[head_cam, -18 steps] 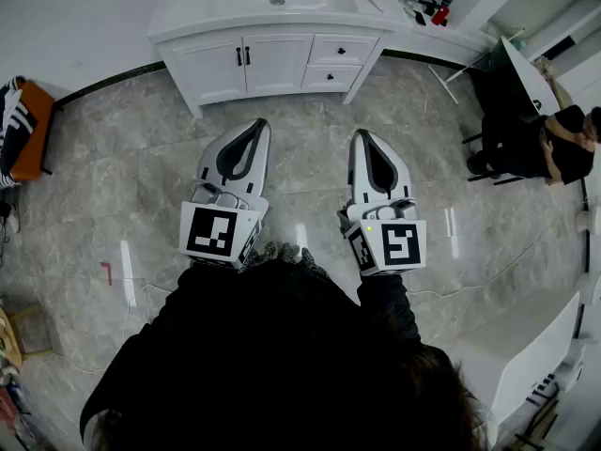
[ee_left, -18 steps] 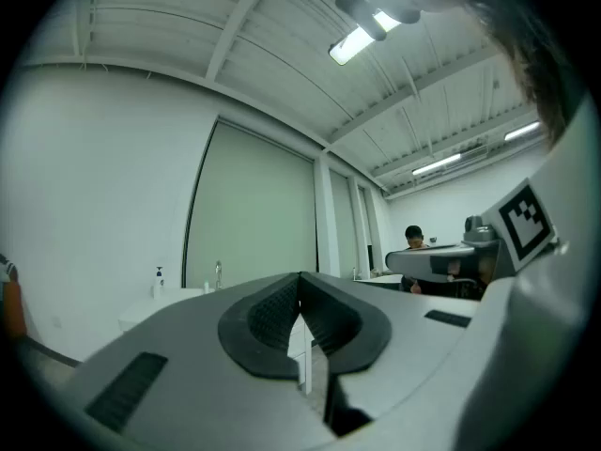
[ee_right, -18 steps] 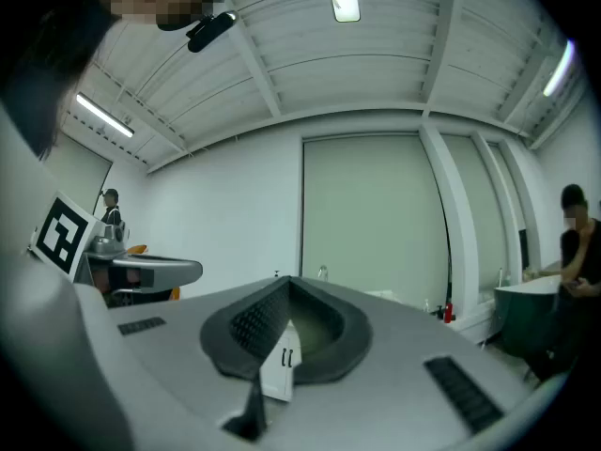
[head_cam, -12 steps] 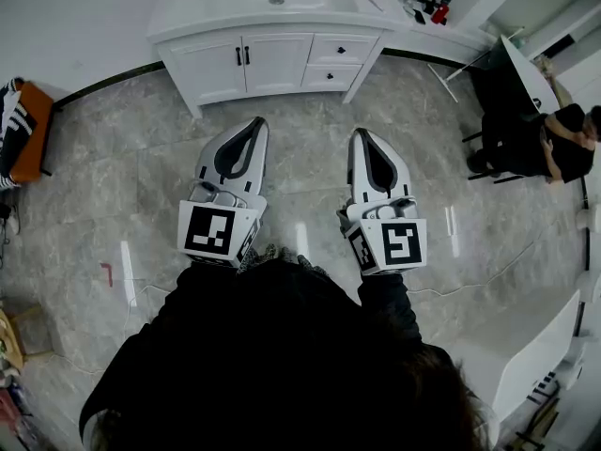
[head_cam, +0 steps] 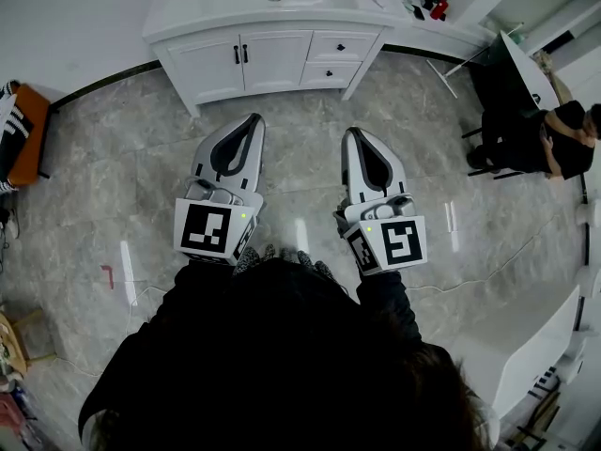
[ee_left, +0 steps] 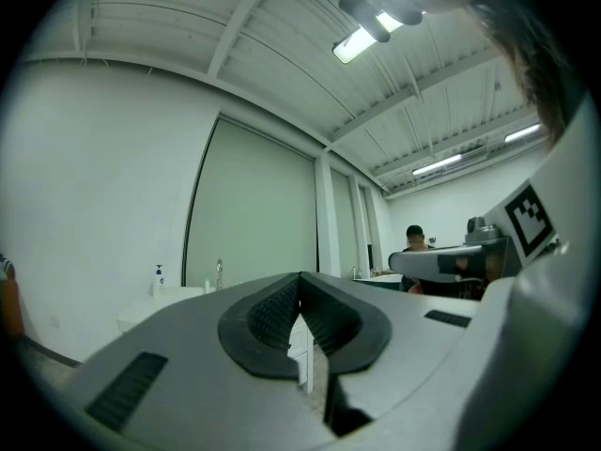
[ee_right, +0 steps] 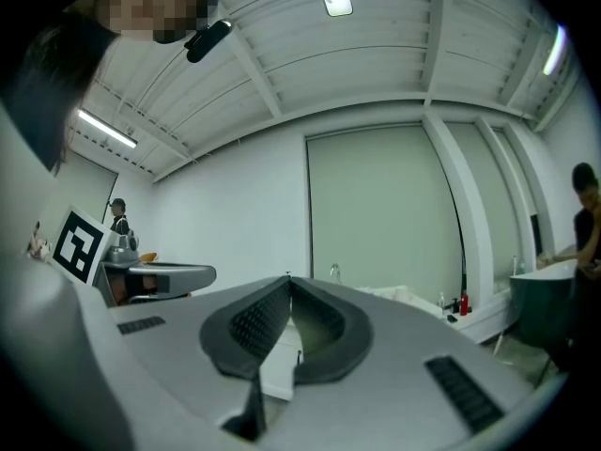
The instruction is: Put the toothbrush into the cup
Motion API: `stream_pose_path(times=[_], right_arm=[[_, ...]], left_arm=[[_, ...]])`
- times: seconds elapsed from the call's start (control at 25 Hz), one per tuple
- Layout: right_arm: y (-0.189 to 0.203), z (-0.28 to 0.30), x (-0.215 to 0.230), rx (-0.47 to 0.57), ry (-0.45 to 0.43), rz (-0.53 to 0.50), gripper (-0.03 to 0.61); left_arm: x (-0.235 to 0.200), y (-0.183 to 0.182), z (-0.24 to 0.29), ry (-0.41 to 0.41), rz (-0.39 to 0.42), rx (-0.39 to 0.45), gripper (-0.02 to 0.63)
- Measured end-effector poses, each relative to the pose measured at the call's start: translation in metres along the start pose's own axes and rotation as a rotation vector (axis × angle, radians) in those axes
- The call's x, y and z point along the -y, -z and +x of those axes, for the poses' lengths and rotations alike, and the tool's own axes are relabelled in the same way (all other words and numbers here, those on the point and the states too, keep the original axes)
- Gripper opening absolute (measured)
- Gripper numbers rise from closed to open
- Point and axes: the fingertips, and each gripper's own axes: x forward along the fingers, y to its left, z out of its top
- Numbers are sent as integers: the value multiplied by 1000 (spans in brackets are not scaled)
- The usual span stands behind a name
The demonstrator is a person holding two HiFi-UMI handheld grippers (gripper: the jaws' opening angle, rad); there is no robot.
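**Two hand-held grippers, unloaded, held ready before a vanity**

Left gripper (head_cam: 254, 120), white shell with dark ribbed fingers (ee_left: 272, 313): fingers pressed together, nothing between them.
Right gripper (head_cam: 348, 132), same make: fingers likewise closed on nothing.
Both are held about level, side by side, aimed at the white two-door vanity cabinet (head_cam: 272, 62) across the grey marble-tile floor (head_cam: 122, 177). This reads as a carrying posture for the approach, with no grasp begun.
Toothbrush: not identifiable at this range. A slim pale stick (head_cam: 374, 1) may be it; it lies at the right end of the cabinet's white worktop (head_cam: 211, 7), well apart from both grippers. Colour and bristles unreadable.
Cup: not made out.
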Motion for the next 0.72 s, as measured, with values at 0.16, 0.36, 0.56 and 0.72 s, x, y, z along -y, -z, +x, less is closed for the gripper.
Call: stream_pose_path(times=[0.16,0.36,0.56,0.72], right_arm=[[-4,7,-2,25,3,10,5],[-3,16,-2,37,15,16,5],[9,20,3,-6,46,21,4],[14,20,5,-4,56,61,5]], left_arm=[[-8,2,4,1,0,2,9],[-19,7,8,4,-8,-1,8],[-28,12,11,13,-14,-13,9],[-35,15,10,9,-10,-21,8]])
